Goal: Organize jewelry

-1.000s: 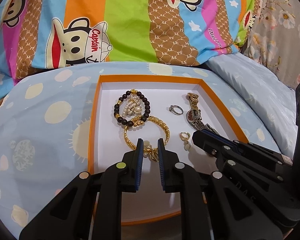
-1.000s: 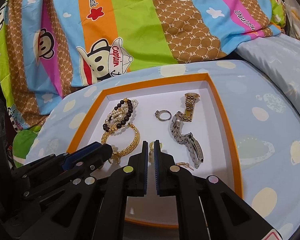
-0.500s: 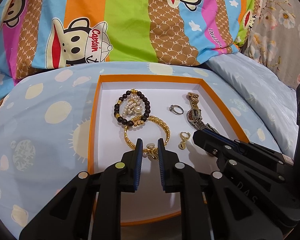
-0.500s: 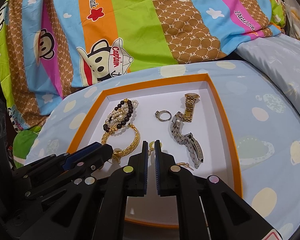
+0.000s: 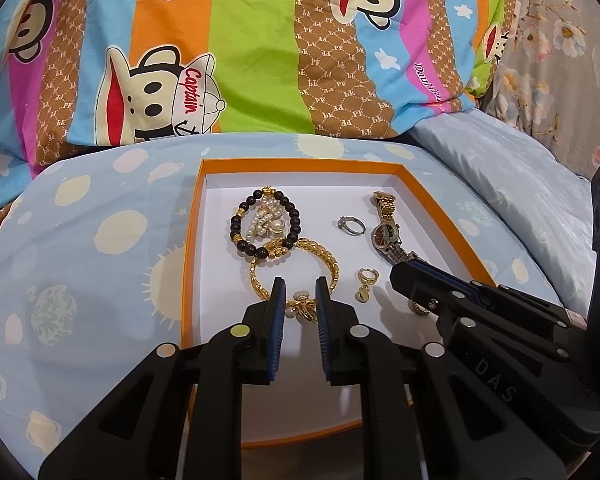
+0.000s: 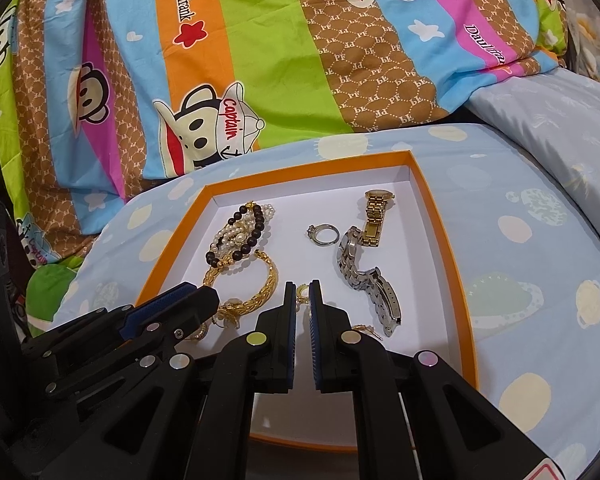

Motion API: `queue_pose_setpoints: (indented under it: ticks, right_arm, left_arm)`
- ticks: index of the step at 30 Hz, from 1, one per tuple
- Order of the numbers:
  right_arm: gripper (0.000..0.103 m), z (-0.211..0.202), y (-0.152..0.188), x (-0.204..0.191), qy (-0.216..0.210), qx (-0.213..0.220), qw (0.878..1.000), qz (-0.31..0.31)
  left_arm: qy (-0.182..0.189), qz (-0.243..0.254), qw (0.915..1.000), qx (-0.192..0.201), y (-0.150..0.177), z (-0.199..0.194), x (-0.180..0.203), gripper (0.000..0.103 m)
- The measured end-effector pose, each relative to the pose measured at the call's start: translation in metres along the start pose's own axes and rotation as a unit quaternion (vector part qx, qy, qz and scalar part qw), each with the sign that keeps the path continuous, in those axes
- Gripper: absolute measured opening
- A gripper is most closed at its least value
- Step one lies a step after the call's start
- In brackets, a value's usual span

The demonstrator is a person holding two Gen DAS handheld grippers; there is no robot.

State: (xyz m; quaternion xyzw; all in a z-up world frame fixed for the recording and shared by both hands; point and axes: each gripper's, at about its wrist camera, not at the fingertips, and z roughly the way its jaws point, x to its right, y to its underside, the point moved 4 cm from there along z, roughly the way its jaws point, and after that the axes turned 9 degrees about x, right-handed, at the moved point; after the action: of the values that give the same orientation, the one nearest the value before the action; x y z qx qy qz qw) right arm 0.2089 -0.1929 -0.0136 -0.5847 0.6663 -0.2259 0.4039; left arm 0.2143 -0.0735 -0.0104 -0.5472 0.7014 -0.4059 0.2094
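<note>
An orange-rimmed white tray (image 5: 190, 248) (image 6: 456, 280) lies on the bed and holds a dark bead bracelet (image 5: 242, 216) with pearls (image 5: 266, 222) inside it, a gold bangle (image 5: 328, 260), a silver ring (image 5: 352, 225), a gold and silver watch (image 5: 386, 232) and a small gold earring (image 5: 365, 285). My left gripper (image 5: 300, 286) is slightly open, its fingers on either side of the bangle's charm cluster (image 5: 300, 306). My right gripper (image 6: 302, 286) is narrowly open just above the earring (image 6: 302, 289). A second small gold piece (image 6: 364, 328) lies by the right finger.
A colourful monkey-print quilt (image 5: 260, 48) is piled behind the tray. The tray rests on a light blue sheet with cream spots (image 5: 80, 240). A pale blue pillow (image 5: 520, 184) lies at the right.
The earring has shifted and turned slightly on the tray. My right gripper's jaws have parted a little. My left gripper has stayed over the charm cluster.
</note>
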Motion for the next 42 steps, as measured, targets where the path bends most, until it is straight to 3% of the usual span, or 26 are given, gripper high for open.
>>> queue_pose_setpoints:
  ticks: [32, 42]
  right_arm:
    - [0.008, -0.051, 0.033, -0.007, 0.015, 0.021, 1.0, -0.012]
    - [0.008, -0.072, 0.044, -0.008, 0.016, 0.03, 0.999, -0.013]
  left_arm:
    - [-0.024, 0.018, 0.9995, 0.004, 0.027, -0.031, 0.005, 0.015]
    - [-0.034, 0.02, 0.9989, 0.028, 0.034, -0.052, 0.008, 0.019]
